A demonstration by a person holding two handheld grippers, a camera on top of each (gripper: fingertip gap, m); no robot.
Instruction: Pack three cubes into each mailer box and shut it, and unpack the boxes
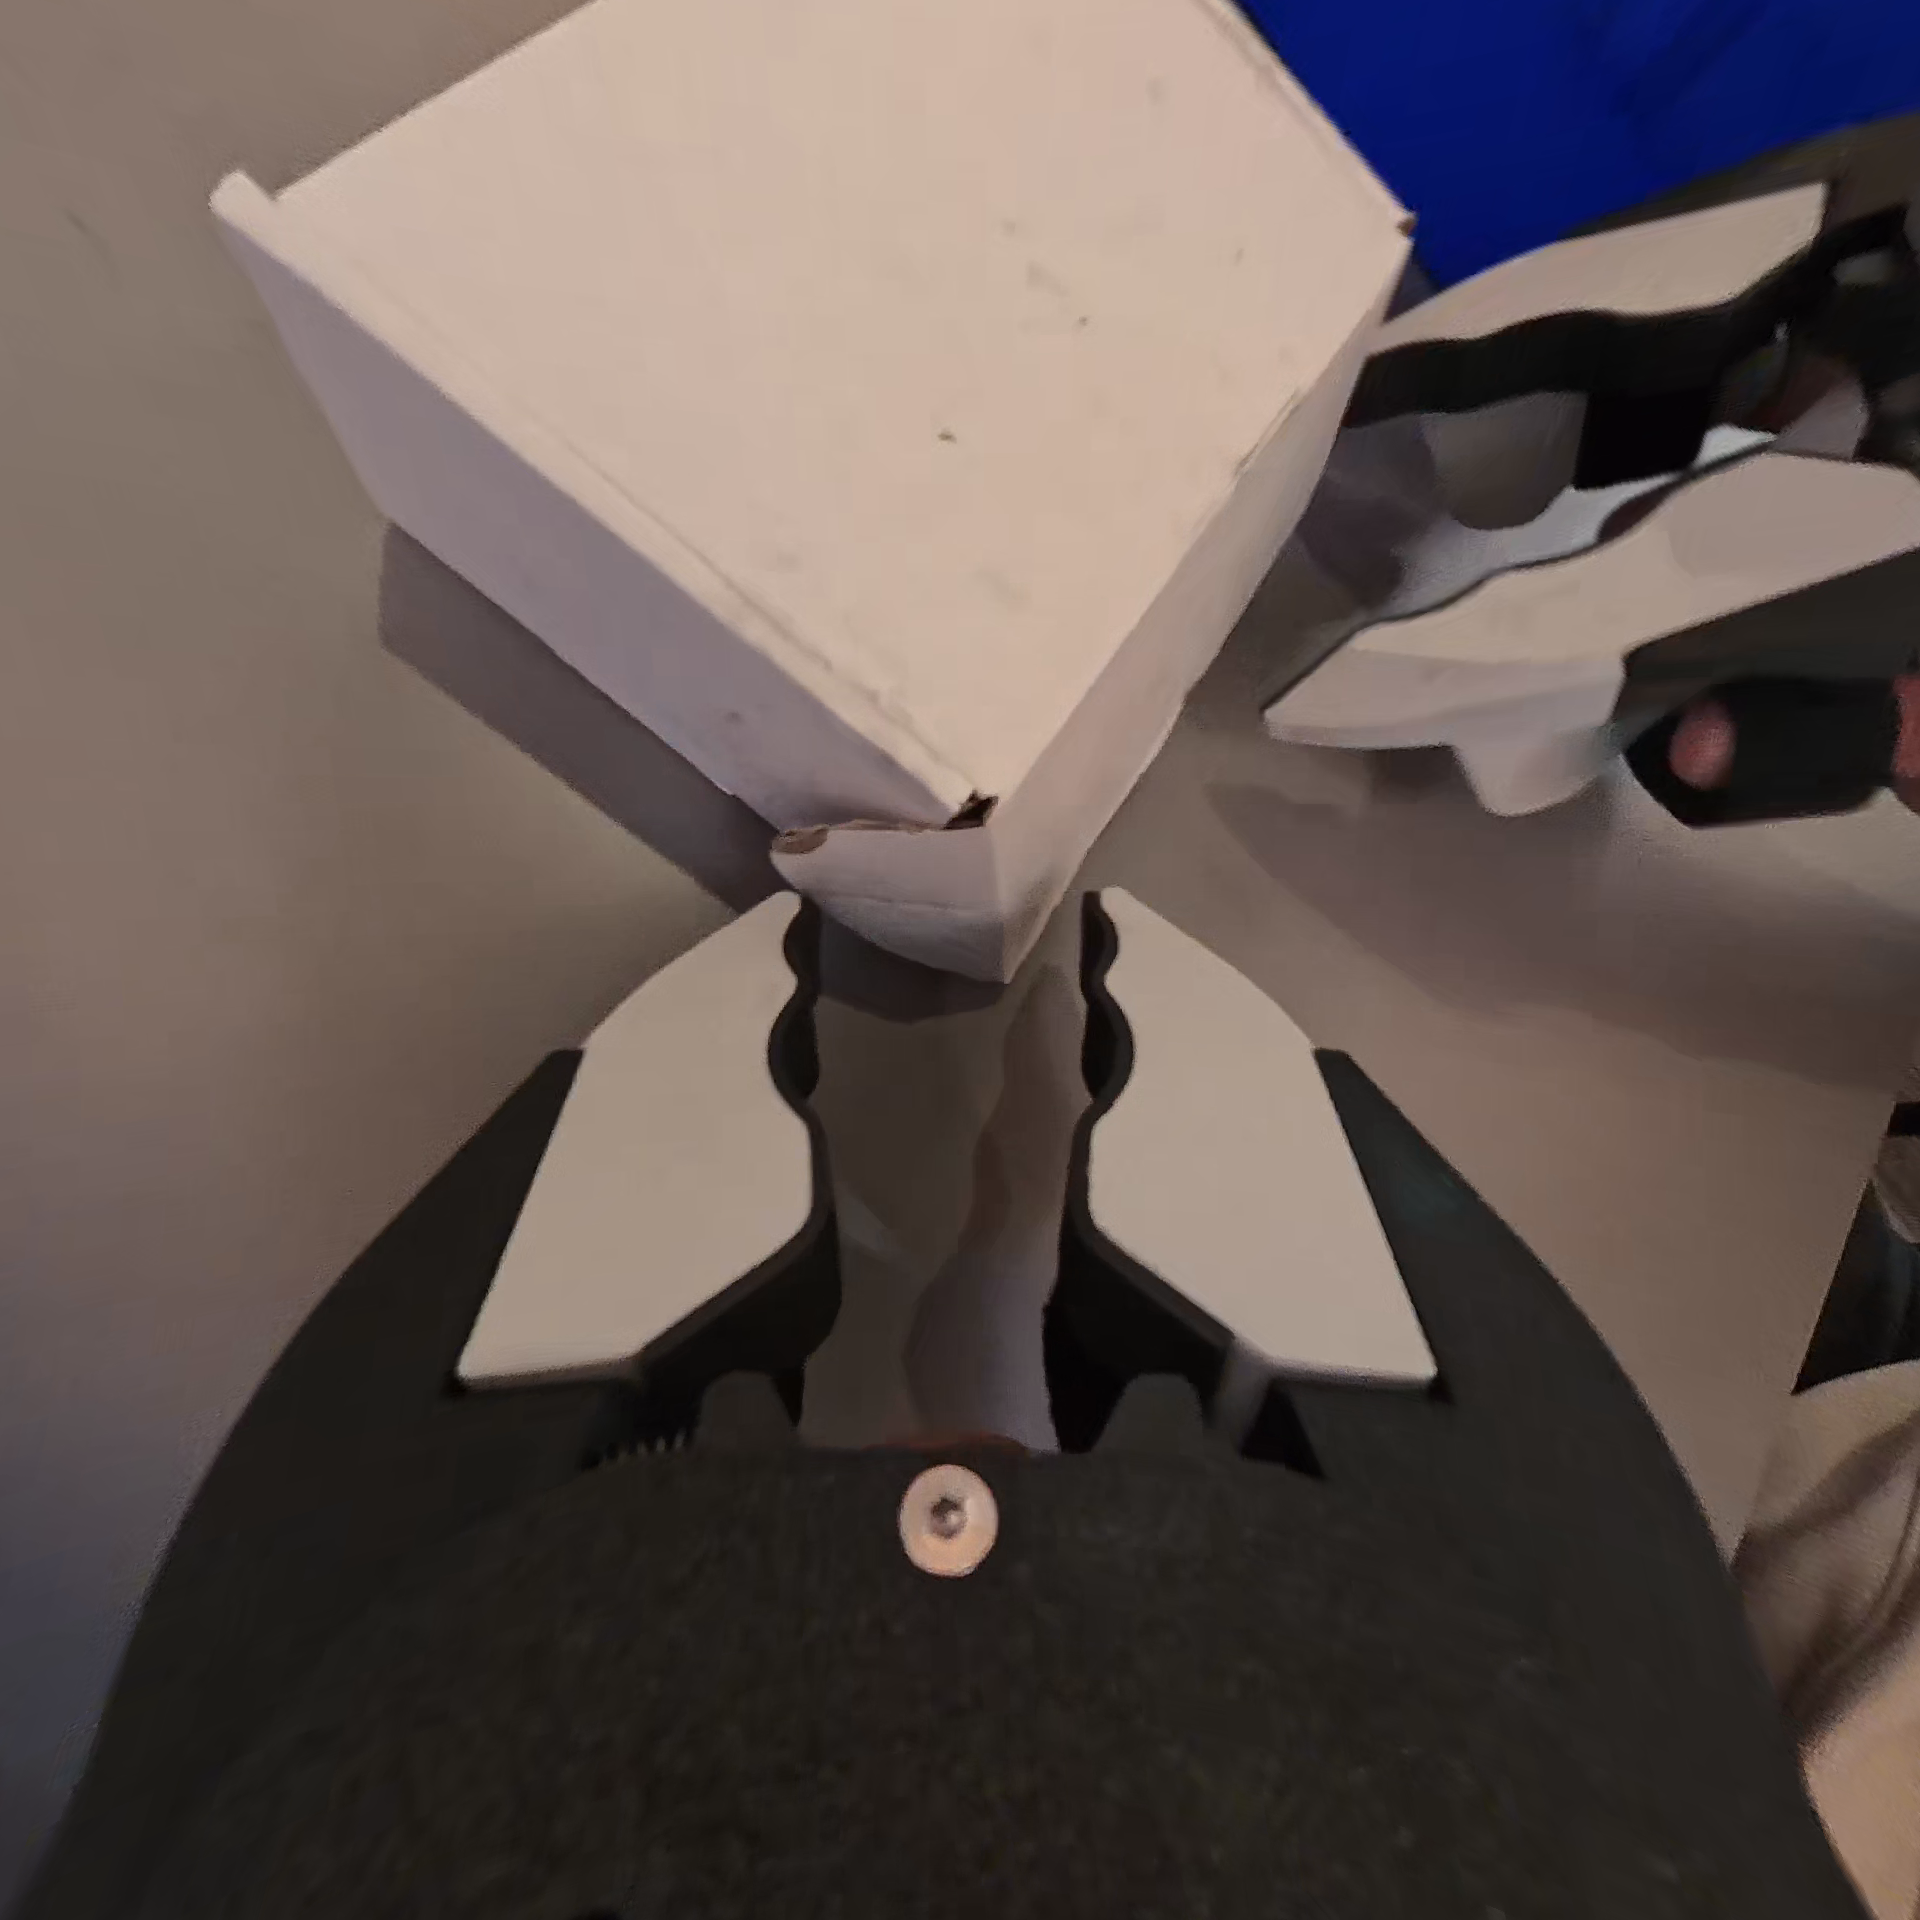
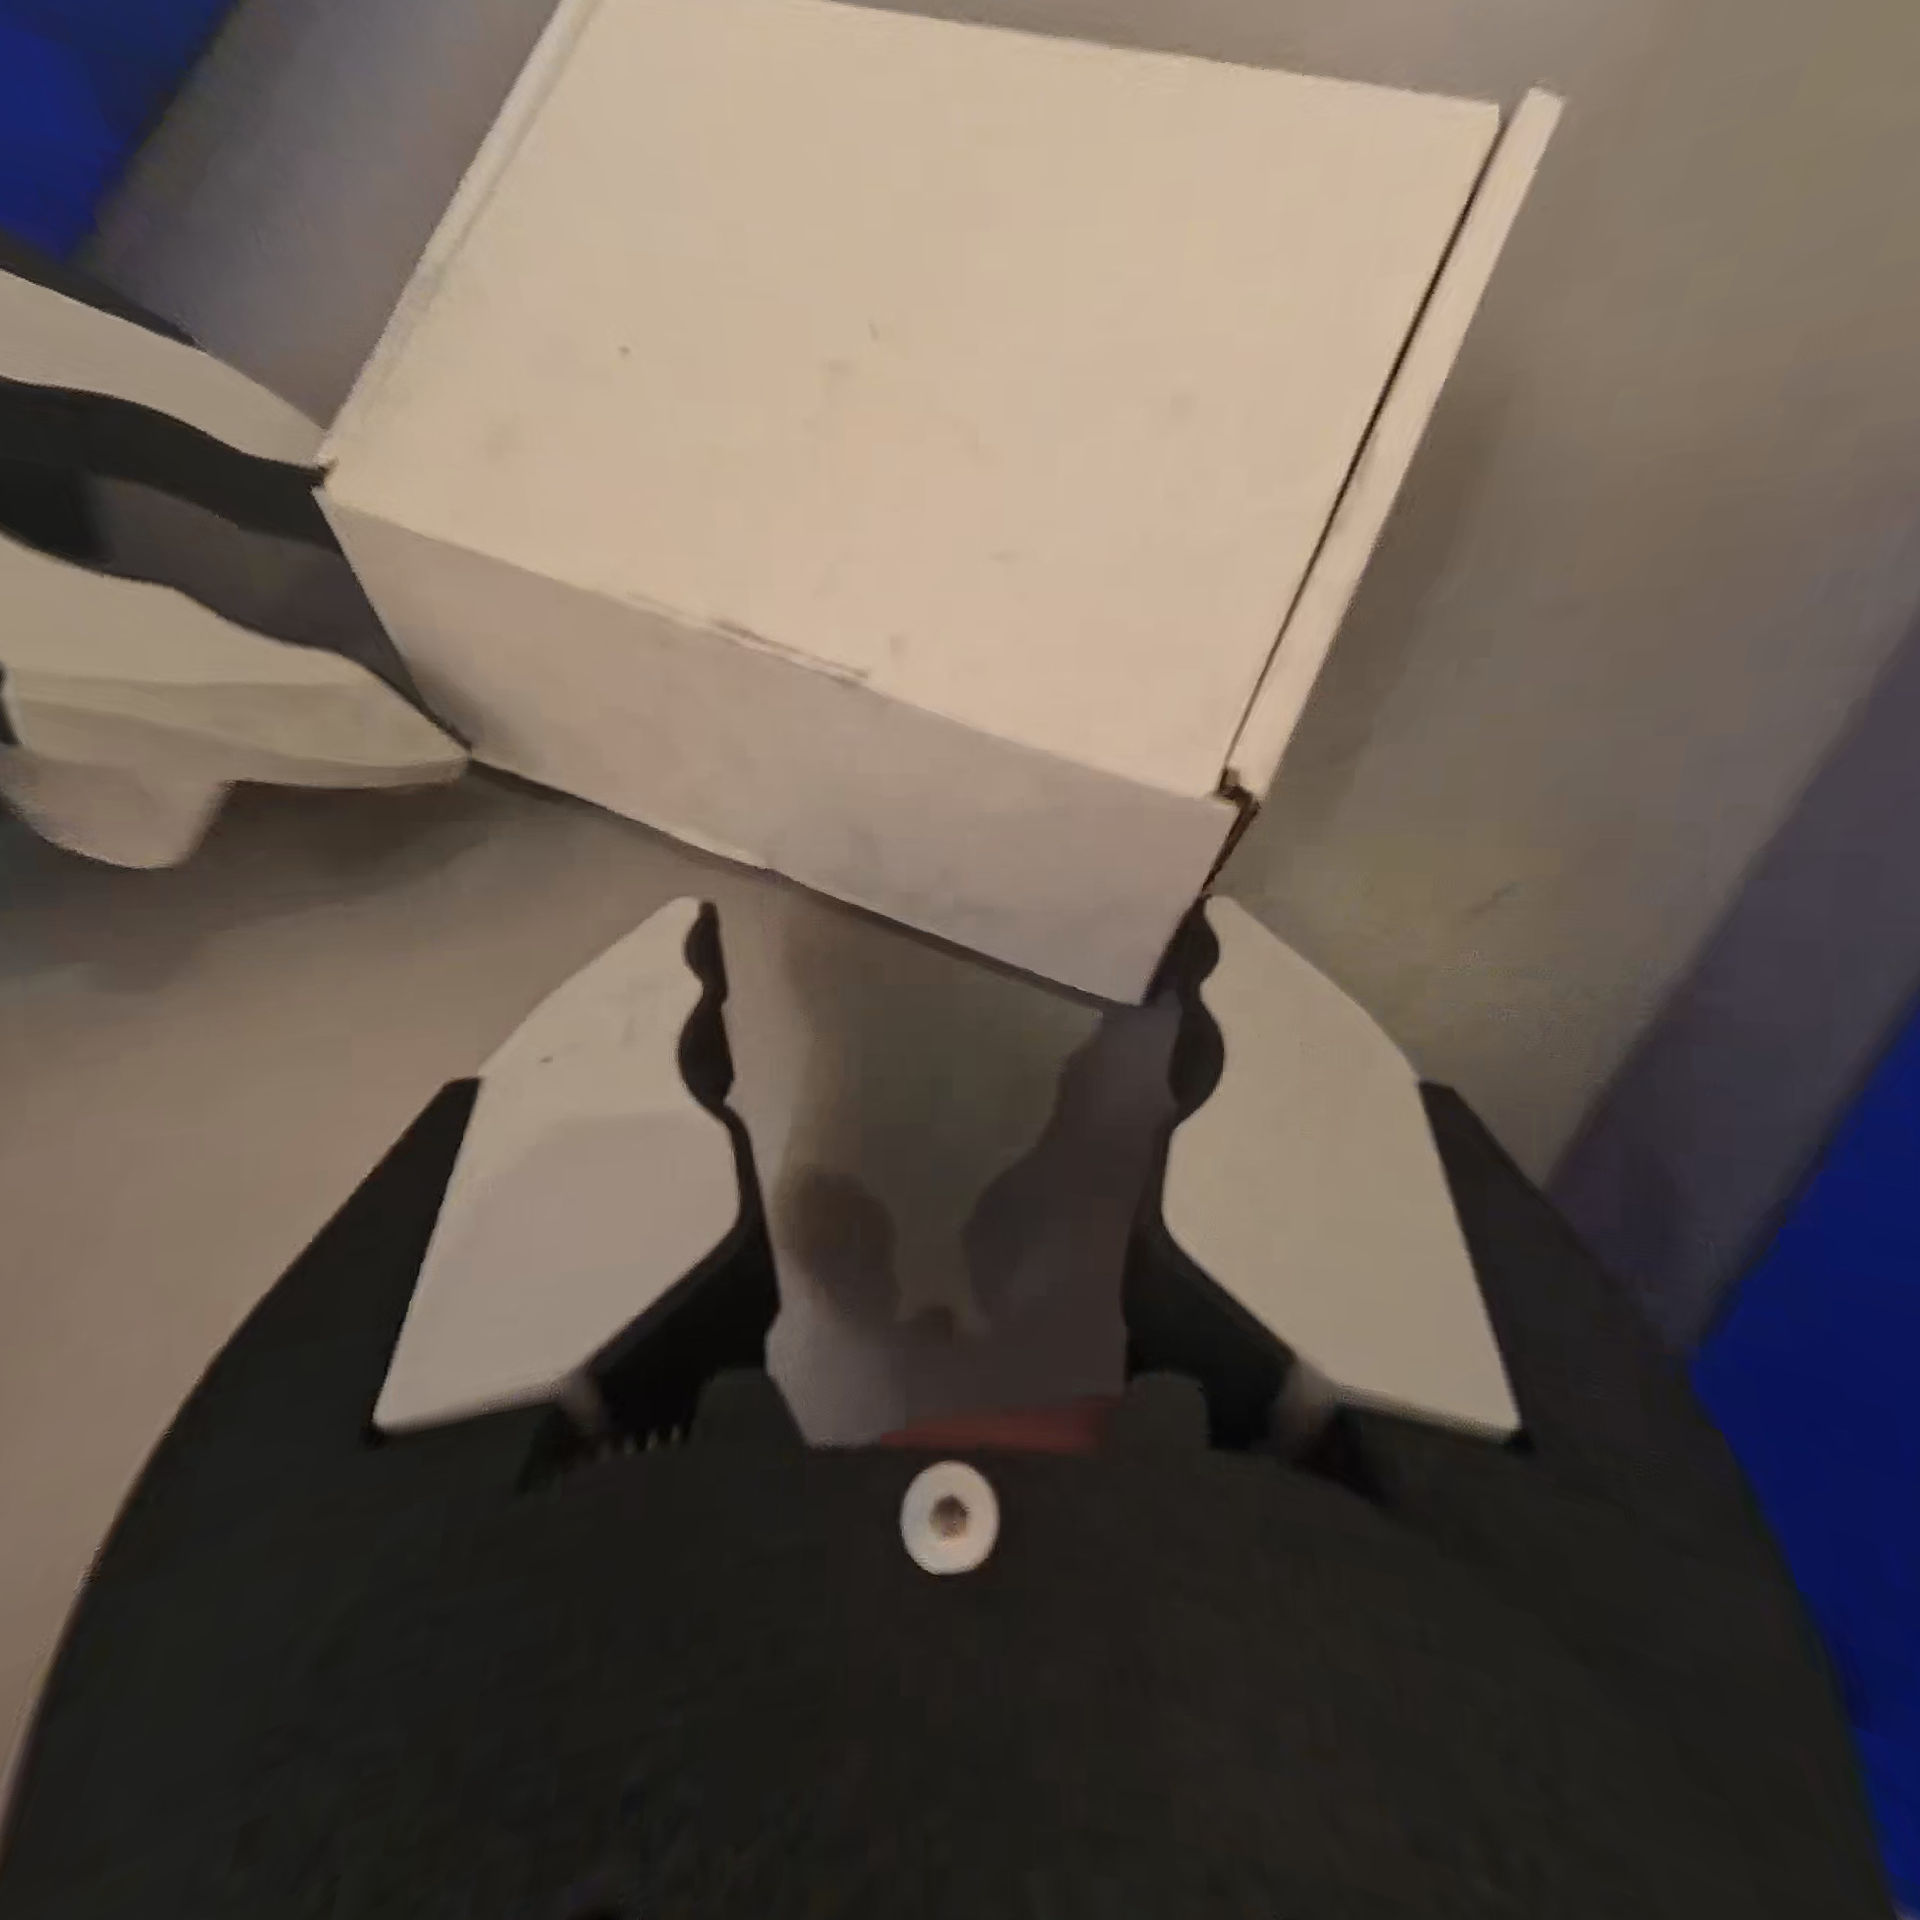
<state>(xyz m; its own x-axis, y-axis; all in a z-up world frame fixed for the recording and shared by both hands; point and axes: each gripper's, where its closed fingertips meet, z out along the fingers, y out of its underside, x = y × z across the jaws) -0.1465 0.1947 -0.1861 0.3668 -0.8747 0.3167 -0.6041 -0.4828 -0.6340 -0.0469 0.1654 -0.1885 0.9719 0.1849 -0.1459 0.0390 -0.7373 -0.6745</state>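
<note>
One white box (image 1: 831,416) is seen closed on the grey table (image 1: 156,935), its contents hidden. Left tongs (image 1: 940,914) and right tongs (image 2: 956,914) are spread, flanking its corners; edges are blurred

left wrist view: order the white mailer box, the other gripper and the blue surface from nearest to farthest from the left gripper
1. White mailer box, closed, its near corner just ahead of the left gripper.
2. Right gripper, off to the right beside the box.
3. Blue surface, top right, behind both.
</note>
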